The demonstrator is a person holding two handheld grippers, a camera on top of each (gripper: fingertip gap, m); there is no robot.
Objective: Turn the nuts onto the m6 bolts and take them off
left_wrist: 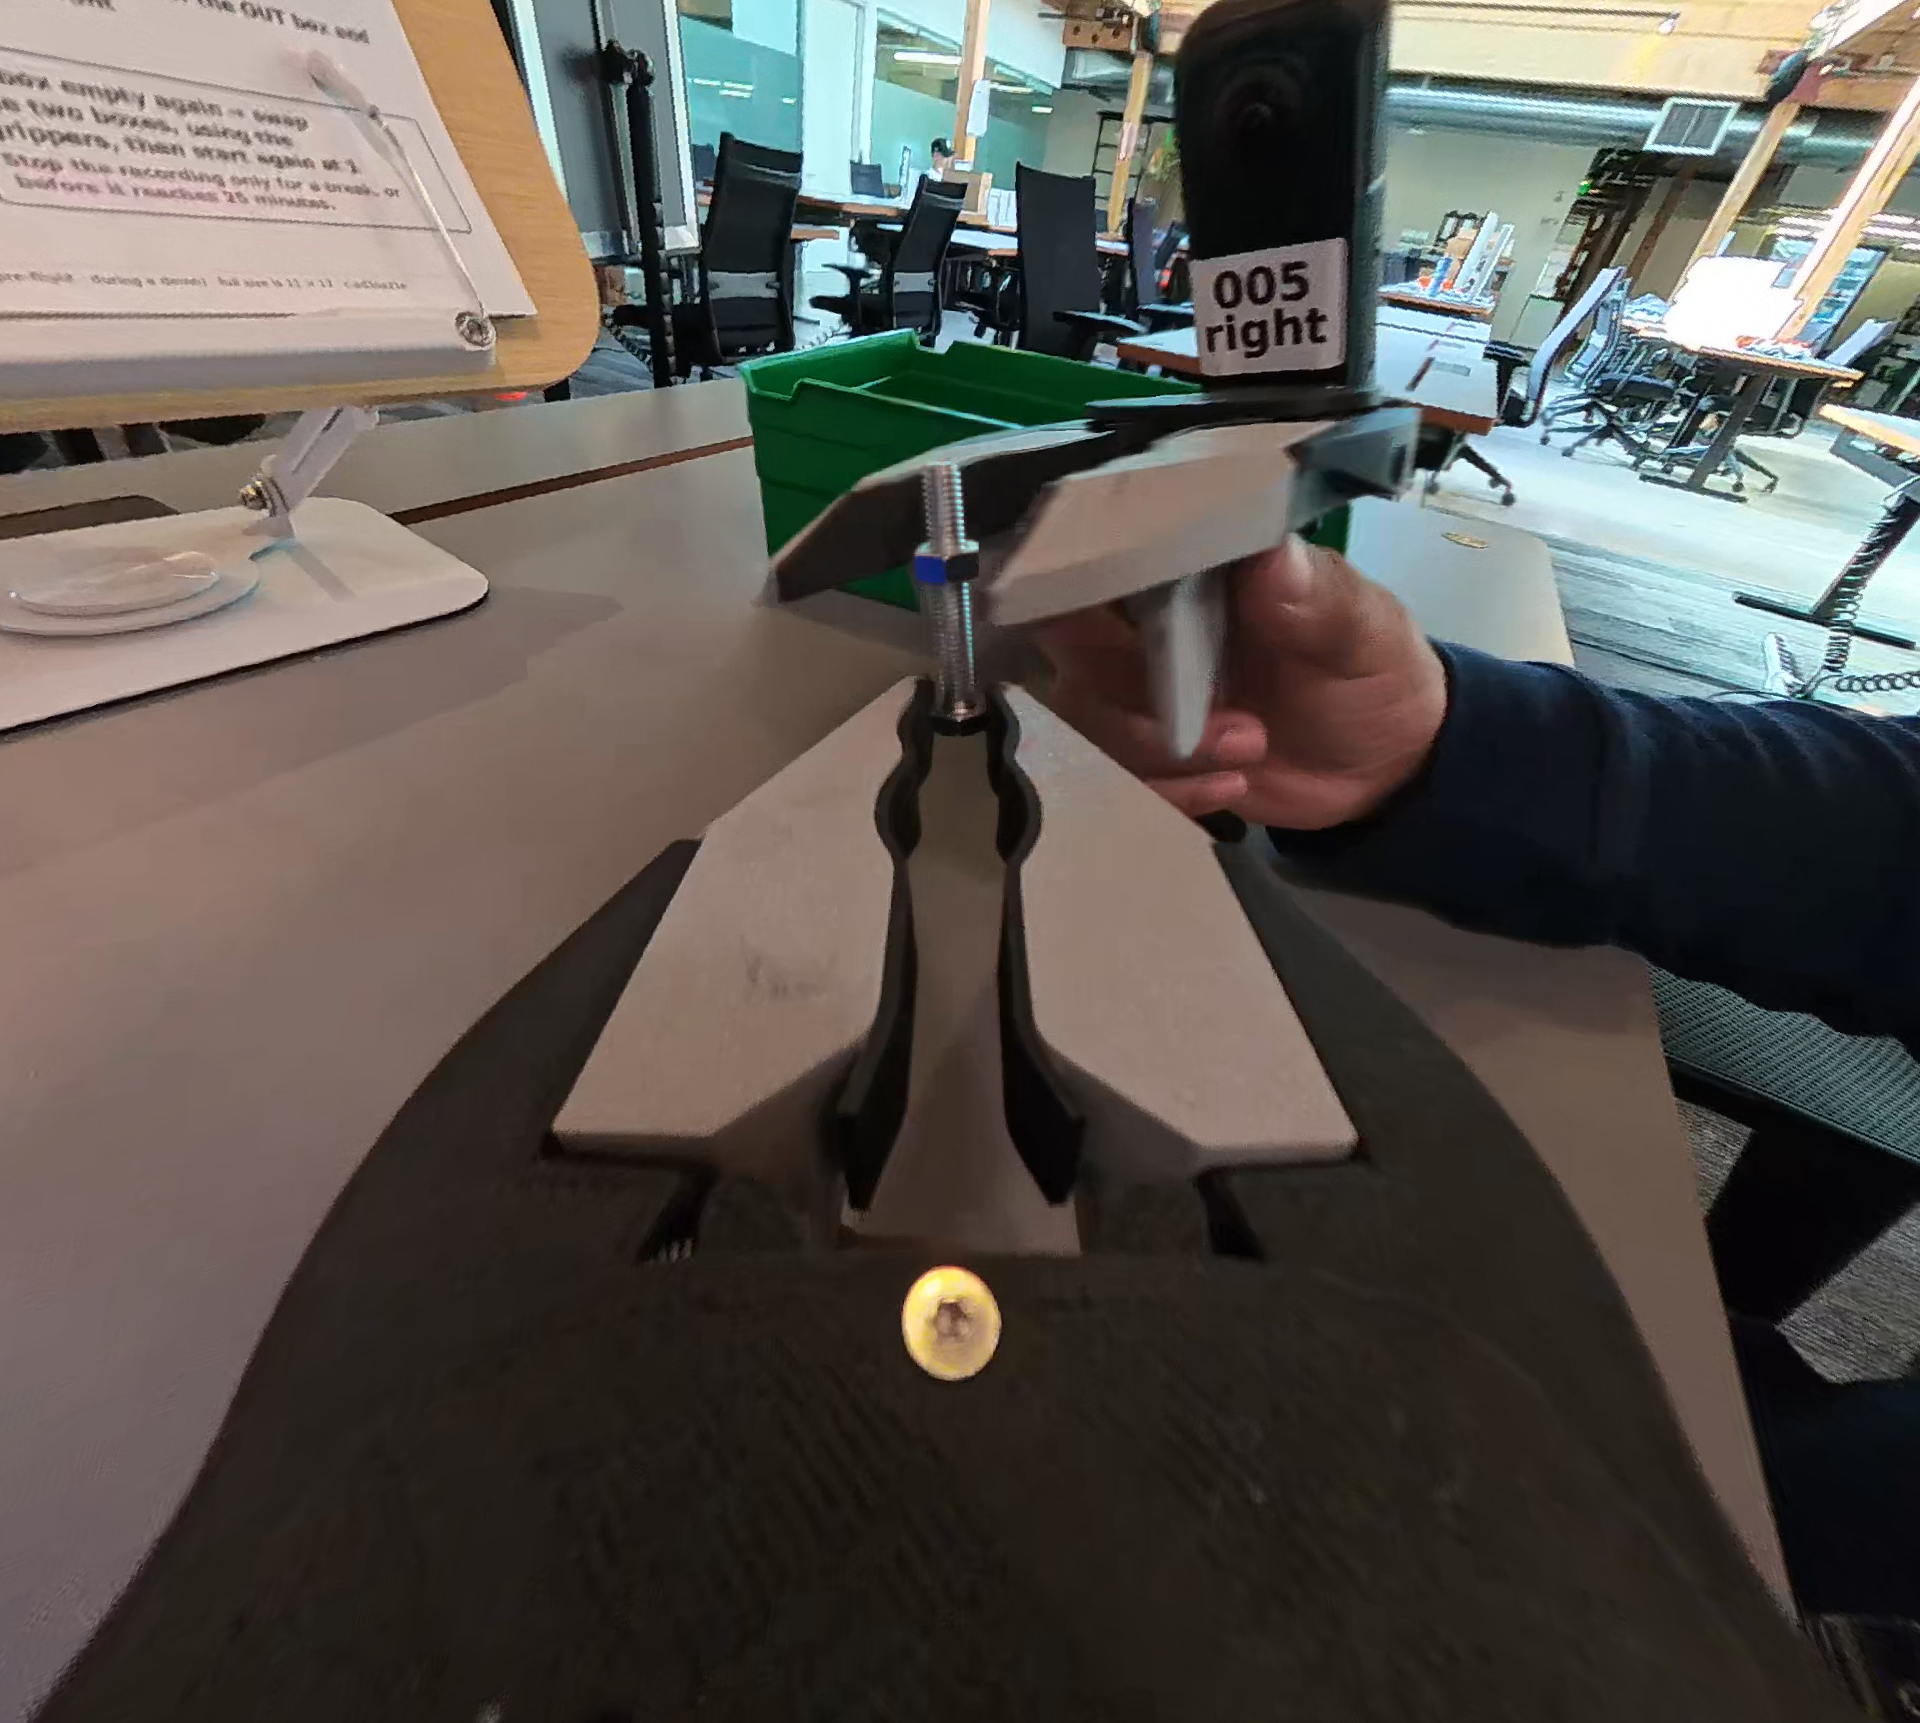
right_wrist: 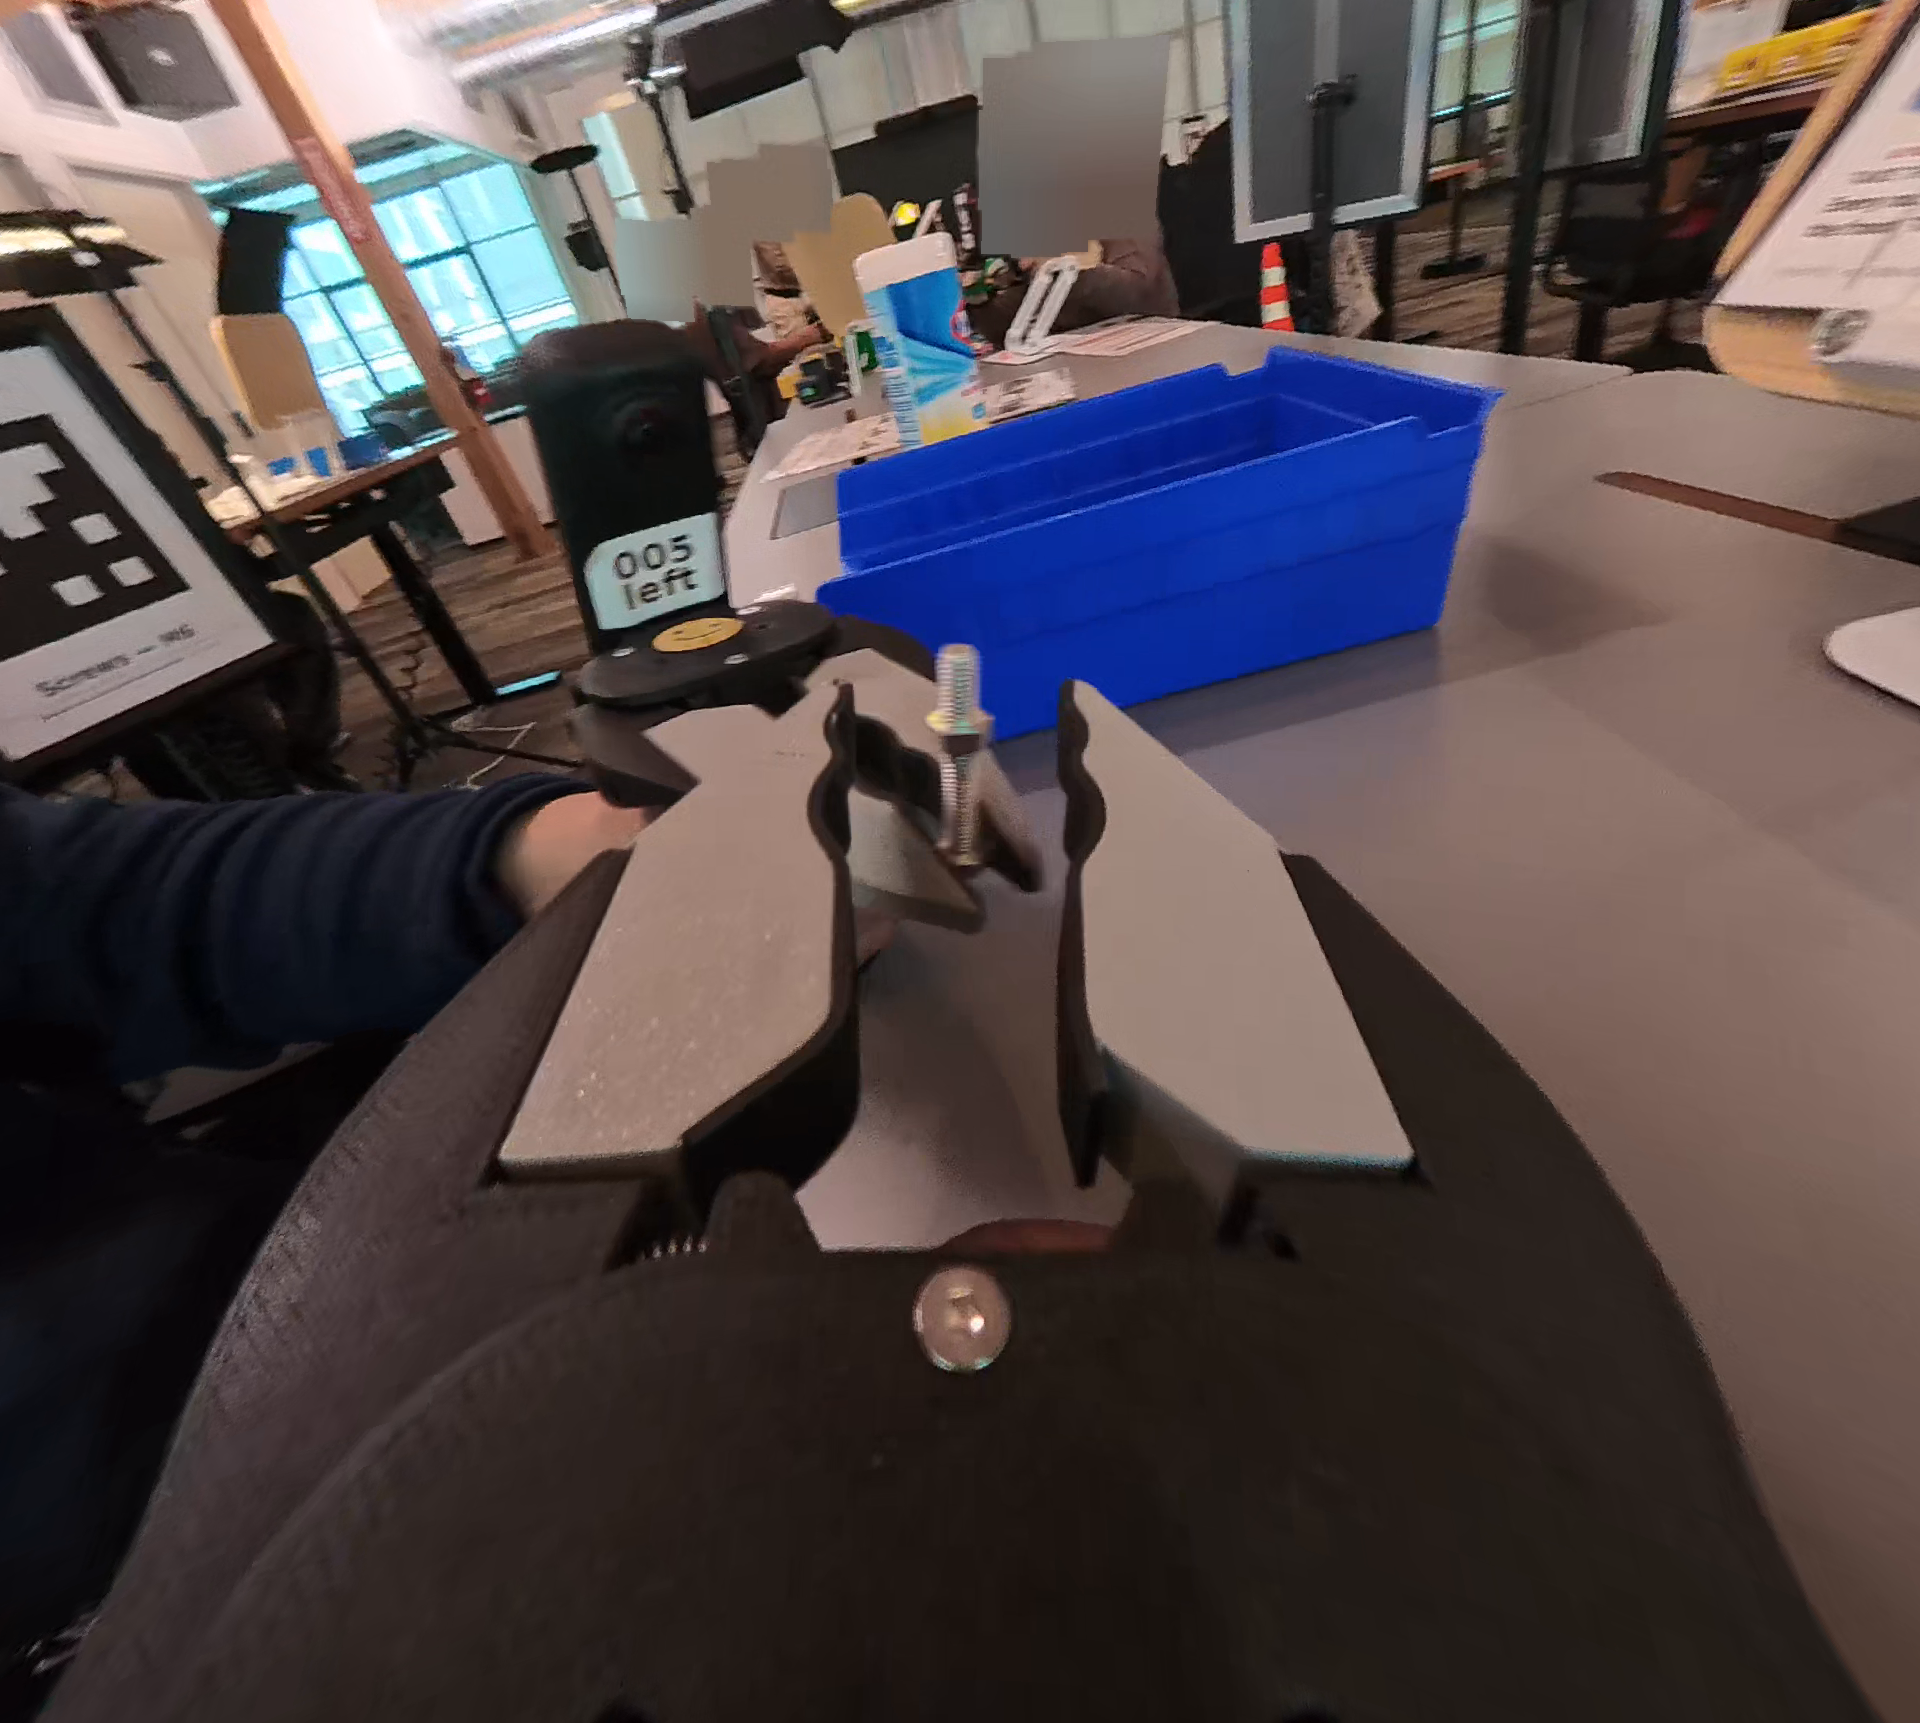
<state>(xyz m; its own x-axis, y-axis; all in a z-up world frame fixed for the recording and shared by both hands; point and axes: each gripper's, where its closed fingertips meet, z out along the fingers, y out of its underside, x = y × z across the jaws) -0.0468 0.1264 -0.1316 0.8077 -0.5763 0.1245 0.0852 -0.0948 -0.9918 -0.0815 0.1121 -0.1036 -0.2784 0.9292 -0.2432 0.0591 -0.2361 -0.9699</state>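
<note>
My left gripper [left_wrist: 956, 709] is shut on the head end of a silver M6 bolt [left_wrist: 951, 634] and holds it upright above the grey table [left_wrist: 416, 790]. A silver nut [left_wrist: 945, 572] with a blue insert sits about halfway up the thread. My right gripper [right_wrist: 958, 717] is open, with its two fingers on either side of the bolt [right_wrist: 961, 790] at the height of the nut [right_wrist: 958, 719], not touching it. In the left wrist view the right gripper [left_wrist: 883, 598] comes in level from the right, held by a hand [left_wrist: 1299, 697].
A green bin [left_wrist: 831, 426] stands behind the bolt in the left wrist view. A blue bin [right_wrist: 1143, 551] stands behind it in the right wrist view, with a wipes canister [right_wrist: 920, 343] farther back. A paper stand [left_wrist: 208, 219] on a white base [left_wrist: 343, 572] is at the left. Less than 4 cm separates the two grippers' tips.
</note>
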